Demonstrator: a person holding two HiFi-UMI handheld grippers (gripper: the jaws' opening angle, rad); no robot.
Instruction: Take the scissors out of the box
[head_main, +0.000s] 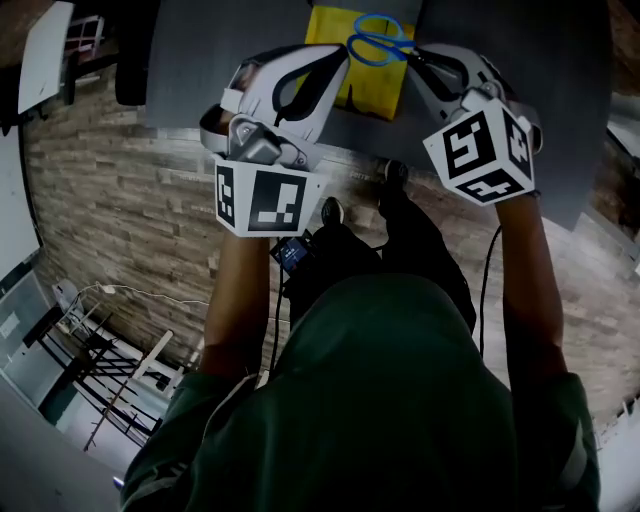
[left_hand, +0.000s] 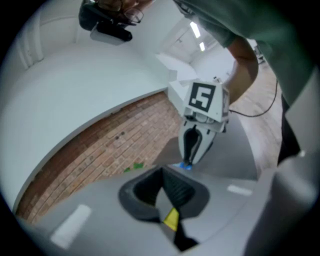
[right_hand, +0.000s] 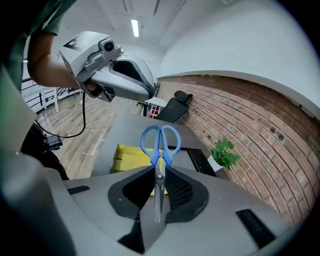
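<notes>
Blue-handled scissors (head_main: 380, 45) hang over the yellow box (head_main: 368, 92), clear of it. My right gripper (head_main: 415, 57) is shut on them. In the right gripper view the blades run down between the pads and the handles (right_hand: 160, 142) stick out past the tips of the right gripper (right_hand: 159, 170). The box (right_hand: 127, 157) lies below on the grey table (right_hand: 125, 127). My left gripper (head_main: 338, 58) hovers just left of the scissors, above the box's left edge. Its jaws look shut with nothing held (left_hand: 162, 172). A strip of yellow shows in the gap lower down.
The table (head_main: 200, 80) reaches across the top of the head view, with brick-pattern floor below it. A small green plant (right_hand: 225, 152) and a flat black item (right_hand: 200, 160) sit right of the box. A black chair (right_hand: 175, 106) stands at the table's far end.
</notes>
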